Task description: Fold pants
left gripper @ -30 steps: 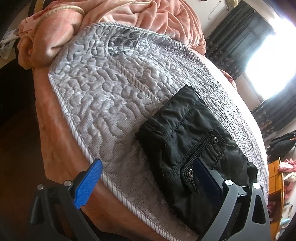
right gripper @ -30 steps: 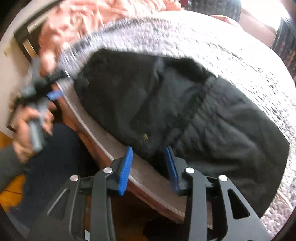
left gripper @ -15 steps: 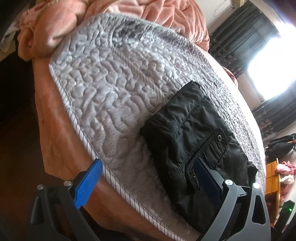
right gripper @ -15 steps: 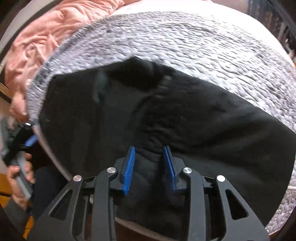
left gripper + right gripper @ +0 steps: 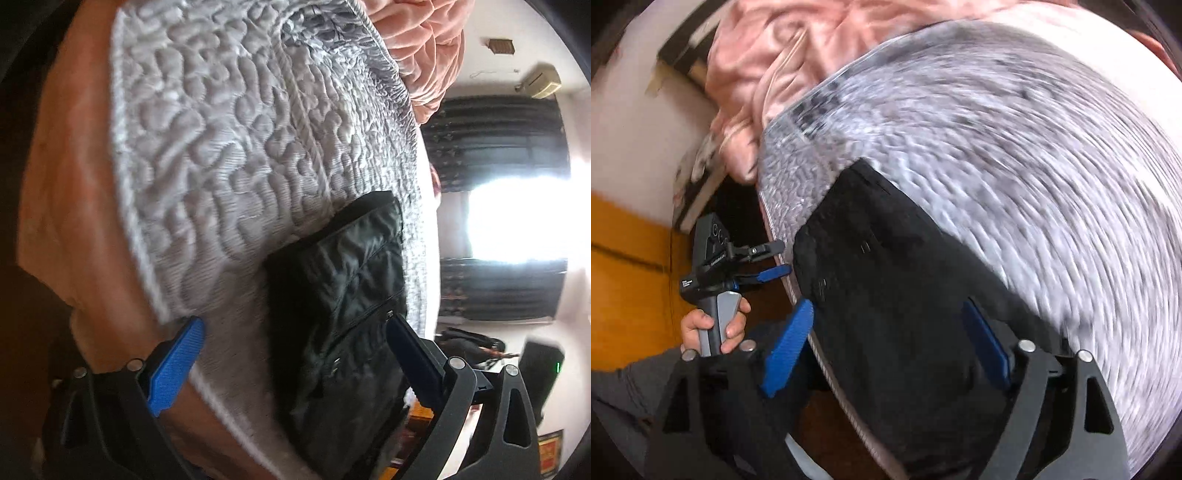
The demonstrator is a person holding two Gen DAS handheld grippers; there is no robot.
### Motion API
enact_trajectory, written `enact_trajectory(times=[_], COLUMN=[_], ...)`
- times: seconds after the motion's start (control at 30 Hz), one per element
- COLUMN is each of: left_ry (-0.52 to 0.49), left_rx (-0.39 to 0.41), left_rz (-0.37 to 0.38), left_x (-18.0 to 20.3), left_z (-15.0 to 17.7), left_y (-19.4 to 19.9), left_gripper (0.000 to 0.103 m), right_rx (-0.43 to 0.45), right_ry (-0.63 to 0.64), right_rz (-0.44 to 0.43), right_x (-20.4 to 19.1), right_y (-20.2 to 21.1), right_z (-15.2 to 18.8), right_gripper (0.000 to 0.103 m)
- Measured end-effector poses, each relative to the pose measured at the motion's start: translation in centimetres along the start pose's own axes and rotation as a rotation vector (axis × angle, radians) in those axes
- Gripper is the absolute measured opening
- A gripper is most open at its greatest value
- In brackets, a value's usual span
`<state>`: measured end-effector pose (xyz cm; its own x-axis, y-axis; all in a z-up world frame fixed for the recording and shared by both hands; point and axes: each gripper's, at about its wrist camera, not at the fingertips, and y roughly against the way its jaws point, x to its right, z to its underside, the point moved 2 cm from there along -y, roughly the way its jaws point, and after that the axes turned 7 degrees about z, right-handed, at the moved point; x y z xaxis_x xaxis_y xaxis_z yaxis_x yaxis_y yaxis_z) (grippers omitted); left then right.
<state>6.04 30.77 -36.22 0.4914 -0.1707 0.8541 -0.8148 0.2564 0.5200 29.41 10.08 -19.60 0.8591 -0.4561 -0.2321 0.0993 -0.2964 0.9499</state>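
In the left wrist view, the orange-brown side of the bed (image 5: 74,206) fills the left part, and above it lies the grey quilted mattress pad with a wavy stitched pattern (image 5: 229,140). The left gripper (image 5: 295,343) hangs over the edge of this pad with its blue-padded fingers (image 5: 177,365) wide apart; nothing is pressed between them. To the right of the middle lie the folded black pants of shiny fabric (image 5: 340,295), flat on the pad near its edge, with a pocket seam and small metal snaps visible. The right finger of this gripper is over the pants, but whether it touches them I cannot tell. At the top is a crumpled pink blanket (image 5: 424,40), and at the far right dark curtains (image 5: 495,147) stand around a bright window (image 5: 517,218).

In the right wrist view, which is blurred, a hand (image 5: 713,328) at the left holds the grey handle of the left gripper (image 5: 772,258) beside the bed edge. The black pants (image 5: 897,295) lie in the middle, on the near edge of the grey pad (image 5: 1015,155). The right gripper (image 5: 886,343) is above them and its fingers are opening, already far apart, with the pants under the gap and not clamped.
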Motion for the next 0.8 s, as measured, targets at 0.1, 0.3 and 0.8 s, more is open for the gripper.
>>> enact_trajectory(times=[0.1,0.3,0.8], left_ry=[0.064,0.124,0.135], left_rx=[-0.017,-0.048,-0.093], left_rz=[0.036,0.118,0.127], left_x=[-0.6,-0.7,-1.0], left_z=[-0.5,-1.2,-2.2], left_y=[-1.3,-2.3,-5.1], left_gripper=[0.099,0.099,0.059], right_rx=[-0.075,-0.178,-0.240], right_ry=[0.087,0.206,0.282], right_rz=[-0.002,-0.038,-0.114], right_x=[-1.2,-2.7,-3.8], right_y=[-3.4,-9.4,-13.7], right_z=[-4.2,-8.4,-10.3], right_gripper=[0.086,0.086,0.086])
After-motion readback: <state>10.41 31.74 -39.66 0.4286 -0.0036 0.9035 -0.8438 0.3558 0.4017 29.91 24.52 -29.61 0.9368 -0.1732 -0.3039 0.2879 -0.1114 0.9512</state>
